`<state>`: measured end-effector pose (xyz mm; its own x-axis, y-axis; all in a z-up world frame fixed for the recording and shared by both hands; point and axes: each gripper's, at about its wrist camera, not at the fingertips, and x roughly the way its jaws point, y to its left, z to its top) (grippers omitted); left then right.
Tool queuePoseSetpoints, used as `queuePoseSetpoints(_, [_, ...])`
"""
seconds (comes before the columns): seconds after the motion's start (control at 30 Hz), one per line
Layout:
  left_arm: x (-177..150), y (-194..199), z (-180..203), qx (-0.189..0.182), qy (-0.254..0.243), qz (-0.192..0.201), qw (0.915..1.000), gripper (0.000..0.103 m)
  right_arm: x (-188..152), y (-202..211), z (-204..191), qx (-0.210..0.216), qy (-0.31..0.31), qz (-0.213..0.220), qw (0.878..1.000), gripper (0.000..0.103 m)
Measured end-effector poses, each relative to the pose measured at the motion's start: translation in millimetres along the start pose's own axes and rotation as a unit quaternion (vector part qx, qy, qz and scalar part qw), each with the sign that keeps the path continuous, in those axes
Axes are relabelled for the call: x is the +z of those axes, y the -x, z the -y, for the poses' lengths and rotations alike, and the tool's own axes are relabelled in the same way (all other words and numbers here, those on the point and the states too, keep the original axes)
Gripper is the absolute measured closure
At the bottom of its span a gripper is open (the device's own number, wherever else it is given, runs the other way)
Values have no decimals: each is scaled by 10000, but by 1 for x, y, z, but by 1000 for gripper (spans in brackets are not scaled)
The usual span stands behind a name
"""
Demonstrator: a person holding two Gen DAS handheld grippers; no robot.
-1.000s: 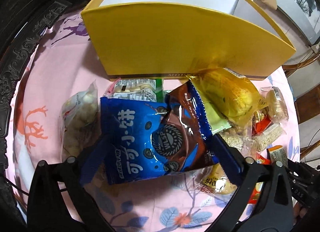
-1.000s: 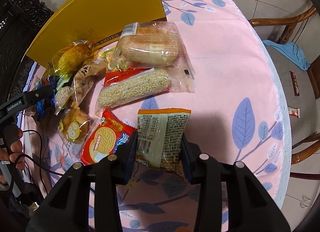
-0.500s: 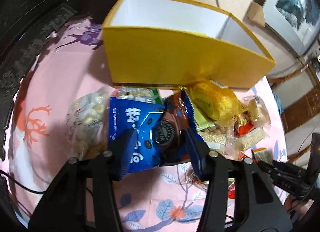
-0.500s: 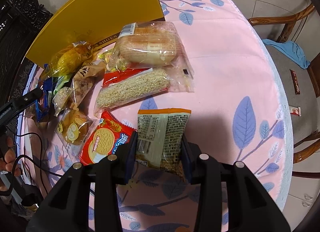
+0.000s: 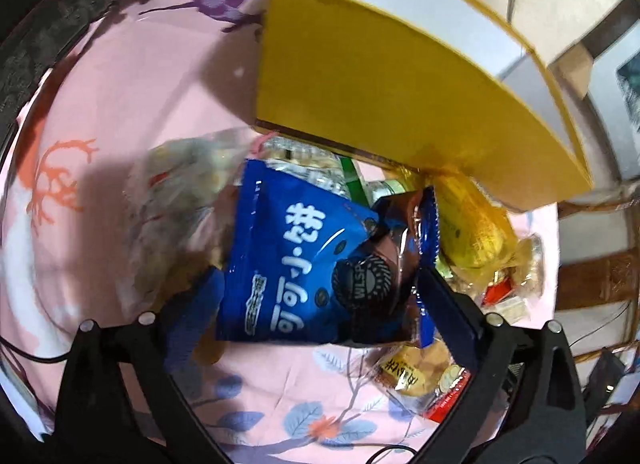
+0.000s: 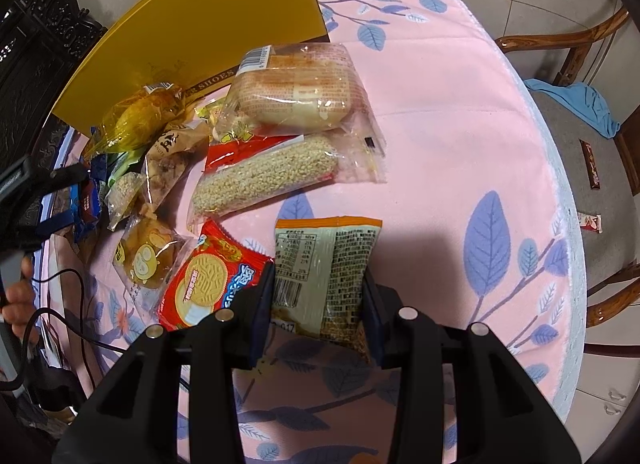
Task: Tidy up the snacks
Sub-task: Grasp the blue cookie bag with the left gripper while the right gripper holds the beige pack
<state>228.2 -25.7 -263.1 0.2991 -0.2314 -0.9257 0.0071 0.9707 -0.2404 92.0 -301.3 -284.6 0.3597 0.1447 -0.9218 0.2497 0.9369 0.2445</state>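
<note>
Left gripper points down over the snack pile, its jaws opening wide, and the blue cookie bag lies between them. The left pad stands just off the bag's edge and the right pad sits close by its crimped end, so nothing squeezes the bag here. The bag rests on the pink tablecloth, partly on top of other packets. Just beyond it stands the yellow box, open at the top with a white inside, its near wall almost touching the pile. A yellow packet leans by the box's lower corner, and a clear bag of pale snacks lies left of the blue one, blurred.

Over to the right gripper: clamped on the green-and-orange packet, both pads pressing its sides, printed back and barcode facing up. The packet's far end lies out over the cloth. Just left of it a red biscuit pack touches the left finger. Further off lie a clear pack of sesame sticks and, behind that, a wrapped bun, both near the box's wall. At the left edge of that view a hand holds the other gripper's handle, cables trailing below it
</note>
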Motion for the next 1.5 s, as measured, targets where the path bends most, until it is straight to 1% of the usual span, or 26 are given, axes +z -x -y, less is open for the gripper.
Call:
queuePoseSetpoints(0.03, [1, -4, 5, 42, -104, -52, 9999, 2, 0, 0, 0, -7, 9, 3, 10000, 63])
queuePoseSetpoints(0.07, [1, -9, 12, 159, -224, -63, 9996, 2, 1, 0, -1, -18, 27, 2, 10000, 63])
queuePoseSetpoints(0.13, [5, -13, 16, 227, -283, -116, 9993, 2, 1, -1, -1, -25, 42, 0, 10000, 63])
queuePoseSetpoints(0.17, [6, -15, 17, 240, -293, -134, 9992, 2, 1, -1, -2, -22, 38, 0, 10000, 63])
queuePoseSetpoints(0.23, [7, -16, 19, 230, -359, -48, 9991, 2, 2, -1, -2, -26, 45, -1, 10000, 63])
queuePoseSetpoints(0.27, [7, -16, 20, 181, -406, 11, 9990, 5, 3, -2, -2, -29, 48, -3, 10000, 63])
queuePoseSetpoints(0.3, [7, -15, 23, 53, -460, 48, 9989, 17, 3, -2, -2, -29, 54, -6, 10000, 63])
queuePoseSetpoints(0.33, [7, -15, 24, 2, -494, 64, 9988, 18, 3, -2, -2, -21, 52, -7, 10000, 63])
queuePoseSetpoints(0.4, [4, -10, 28, -101, -588, 156, 9981, 37, 4, -2, -2, -21, 50, -9, 10000, 63])
queuePoseSetpoints(0.43, [2, -6, 31, -92, -640, 229, 9976, 39, 4, -2, -1, -22, 60, -10, 10000, 63])
queuePoseSetpoints(0.47, [0, -2, 33, -124, -674, 284, 9972, 47, 4, -2, -1, -14, 55, -5, 10000, 63])
queuePoseSetpoints(0.5, [-3, 1, 34, -189, -708, 329, 9968, 49, 4, -1, -1, -2, 57, 6, 10000, 63])
queuePoseSetpoints(0.6, [-13, 15, 33, -345, -765, 497, 9952, 52, 4, 6, -2, 30, 154, 146, 9998, 63])
queuePoseSetpoints(0.8, [-34, 53, 27, -530, -914, 815, 9911, 56, 5, 22, -3, 61, 203, 354, 9991, 63])
queuePoseSetpoints(0.83, [-38, 60, 20, -556, -933, 855, 9904, 57, 6, 25, -3, 92, 198, 388, 9990, 63])
queuePoseSetpoints(0.93, [-41, 79, 17, -604, -998, 1003, 9881, 63, 8, 36, -4, 138, 210, 491, 9985, 63])
queuePoseSetpoints(0.97, [-41, 85, 16, -623, -1012, 1055, 9873, 68, 10, 40, -6, 165, 236, 544, 9981, 63])
queuePoseSetpoints(1.0, [-41, 90, 17, -679, -1008, 1112, 9863, 71, 9, 44, -6, 178, 259, 592, 9978, 63])
queuePoseSetpoints(1.03, [-40, 94, 18, -750, -1022, 1150, 9852, 72, 10, 49, -9, 183, 305, 644, 9973, 63])
queuePoseSetpoints(1.1, [-39, 97, 20, -740, -1113, 1263, 9829, 74, 12, 55, -14, 192, 410, 719, 9964, 63])
queuePoseSetpoints(1.23, [-42, 83, 19, -625, -1153, 1204, 9840, 76, 15, 56, -19, 224, 459, 756, 9958, 63])
queuePoseSetpoints(1.33, [-42, 72, 16, -747, -1048, 938, 9872, 76, 15, 57, -20, 257, 465, 739, 9958, 63])
queuePoseSetpoints(1.43, [-44, 70, 17, -643, -1127, 978, 9867, 75, 16, 57, -20, 252, 432, 733, 9961, 63])
queuePoseSetpoints(1.47, [-44, 67, 17, -595, -1166, 965, 9867, 73, 16, 57, -20, 256, 424, 727, 9961, 63])
queuePoseSetpoints(1.5, [-42, 65, 16, -519, -1162, 930, 9875, 56, 16, 56, -20, 259, 411, 702, 9963, 63])
